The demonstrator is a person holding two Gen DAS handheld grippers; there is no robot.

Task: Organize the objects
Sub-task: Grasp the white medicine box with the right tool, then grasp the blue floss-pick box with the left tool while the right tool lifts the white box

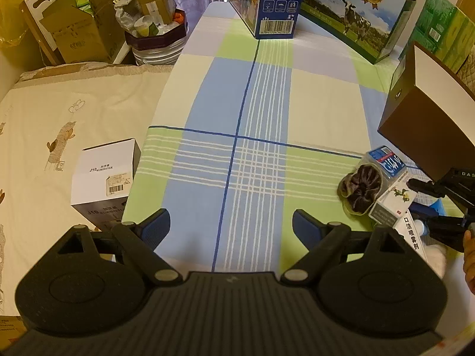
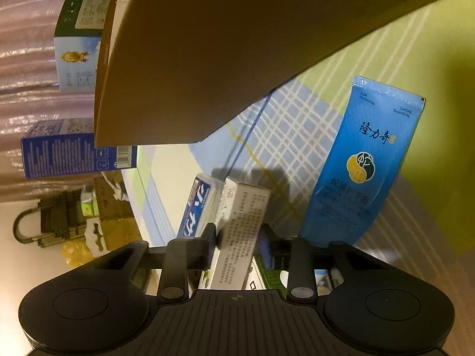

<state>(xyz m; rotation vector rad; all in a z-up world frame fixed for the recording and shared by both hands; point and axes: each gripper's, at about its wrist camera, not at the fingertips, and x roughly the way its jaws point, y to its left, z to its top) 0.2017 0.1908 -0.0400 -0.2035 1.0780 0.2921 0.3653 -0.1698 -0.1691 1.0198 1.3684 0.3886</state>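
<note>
At lower centre of the right wrist view, the right tool [image 2: 237,238] clamps a slim white printed carton [image 2: 242,231], tilted; a glossy blue sachet [image 2: 362,163] lies right, a brown box [image 2: 207,59] above. The left tool [image 1: 231,227] hovers wide apart, holding nothing, over the checked cloth desk [image 1: 255,112]; a dark scrunchie [image 1: 360,188] lies at right.

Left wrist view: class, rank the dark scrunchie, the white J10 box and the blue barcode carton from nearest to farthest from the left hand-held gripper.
1. White J10 box: just left of the left hand-held gripper, off the checked cloth.
2. Dark scrunchie: right of the gripper, on the cloth; close to the J10 box in rank.
3. Blue barcode carton: standing at the cloth's far end, plainly farthest.
</note>
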